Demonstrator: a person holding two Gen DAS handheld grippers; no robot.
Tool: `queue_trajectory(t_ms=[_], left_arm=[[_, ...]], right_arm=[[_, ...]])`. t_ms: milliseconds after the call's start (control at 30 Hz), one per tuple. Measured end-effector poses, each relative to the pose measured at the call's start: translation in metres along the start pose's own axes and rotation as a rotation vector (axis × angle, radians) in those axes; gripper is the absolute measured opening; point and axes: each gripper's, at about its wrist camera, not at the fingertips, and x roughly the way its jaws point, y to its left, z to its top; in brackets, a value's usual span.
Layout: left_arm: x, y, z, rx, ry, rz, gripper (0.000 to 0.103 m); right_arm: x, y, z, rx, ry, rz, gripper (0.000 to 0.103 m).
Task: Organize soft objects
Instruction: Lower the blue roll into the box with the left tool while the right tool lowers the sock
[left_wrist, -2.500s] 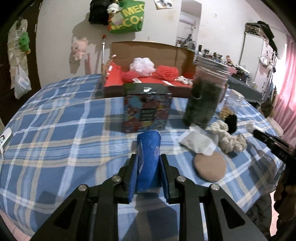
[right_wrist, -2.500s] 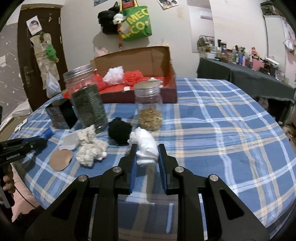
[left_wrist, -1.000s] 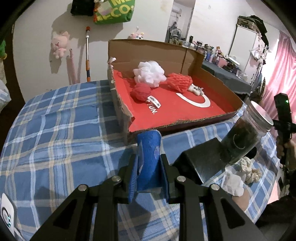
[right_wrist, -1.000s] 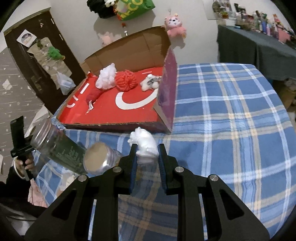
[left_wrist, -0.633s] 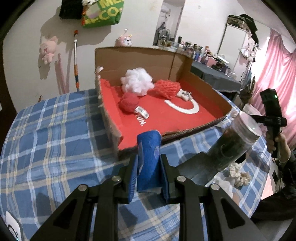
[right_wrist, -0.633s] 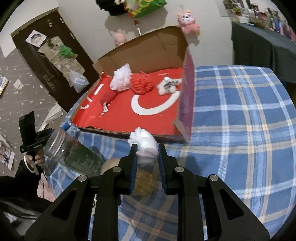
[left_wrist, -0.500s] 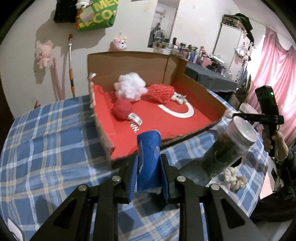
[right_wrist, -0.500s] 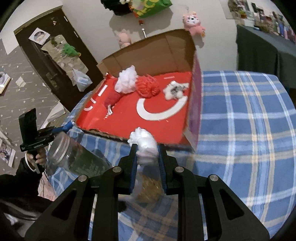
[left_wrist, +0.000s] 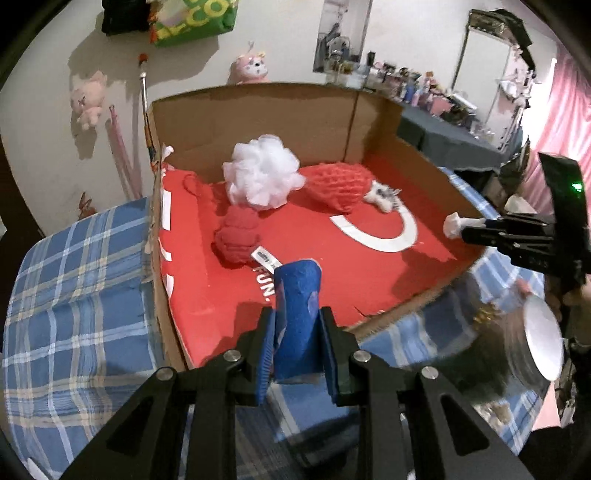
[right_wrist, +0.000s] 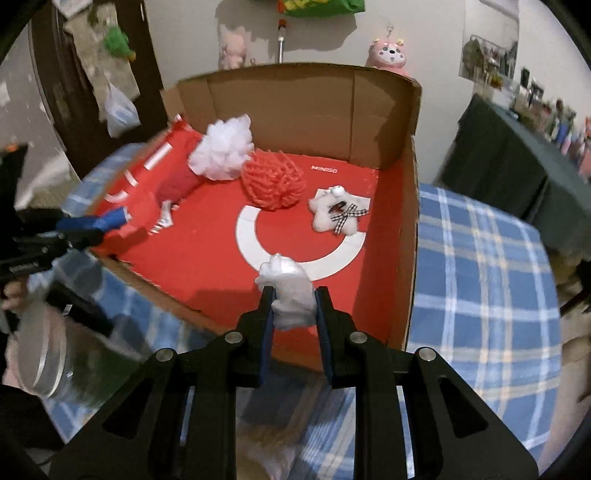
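Above the box's (left_wrist: 280, 118) near edge, the left gripper (left_wrist: 297, 334) clamps a blue roll (left_wrist: 297, 314). Likewise, the right gripper (right_wrist: 293, 314) clamps a white wad (right_wrist: 290, 291) over the box's red floor, near its white ring (right_wrist: 295, 243).

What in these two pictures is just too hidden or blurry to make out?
- Left wrist view: the lower end of the blue soft roll, covered by the left gripper fingers.
- Right wrist view: the underside of the white soft piece, pinched in the right gripper.
- Both views: the jars near the cardboard box, smeared by motion blur; contents unreadable.
- Left wrist view: shelf items far back, too small.
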Motion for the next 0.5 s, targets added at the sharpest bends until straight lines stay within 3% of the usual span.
queue_trajectory(t_ms=[267,500], left_arm=[[0.031,0.008,0.011,-0.011,0.085,0.103,0.025],[0.052,0.011,0.017,-0.002,0.137,0.144,0.025]], right_arm=[[0.04,0.008,0.017,-0.106,0.148,-0.133,0.02],[0.064,0.008,0.022,-0.157,0.218,-0.178,0.02]])
